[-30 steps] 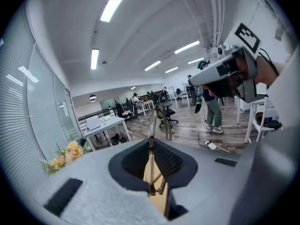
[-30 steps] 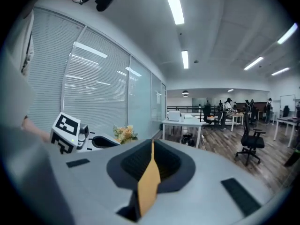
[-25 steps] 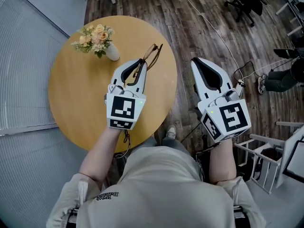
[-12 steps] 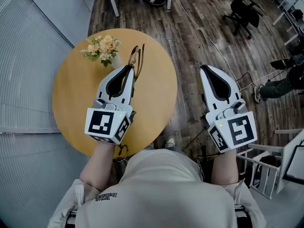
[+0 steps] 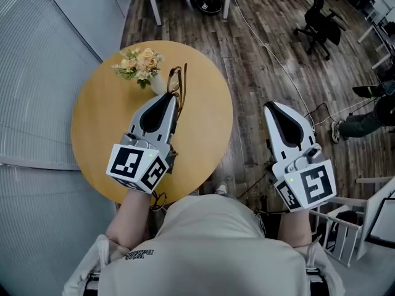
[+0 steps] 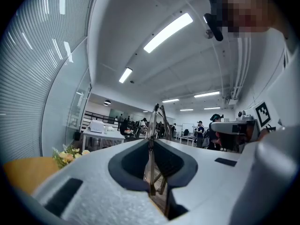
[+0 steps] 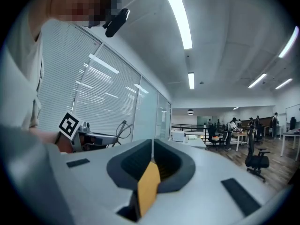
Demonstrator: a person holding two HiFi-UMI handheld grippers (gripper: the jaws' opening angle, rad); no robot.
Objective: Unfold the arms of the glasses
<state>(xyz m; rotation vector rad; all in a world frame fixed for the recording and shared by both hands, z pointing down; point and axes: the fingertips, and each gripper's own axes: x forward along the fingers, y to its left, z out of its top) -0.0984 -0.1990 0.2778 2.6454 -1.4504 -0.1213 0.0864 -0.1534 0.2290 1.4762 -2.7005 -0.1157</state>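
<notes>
Your left gripper (image 5: pixel 168 100) clamps the glasses (image 5: pixel 178 81) in nearly closed jaws above the round wooden surface (image 5: pixel 99 134). The frame sticks out at 12 o'clock from the tips, just beside the small vase of flowers (image 5: pixel 142 63) at 11 o'clock. Your right gripper (image 5: pixel 274 108), at 3 o'clock and beyond the surface's edge over the floor, has its jaws pressed together on nothing. The glasses are up off the surface, but the arms look folded against the frame and neither appears opened yet. The whole unfolding seems left to do: your free gripper must come across and swing out each arm in turn
</notes>
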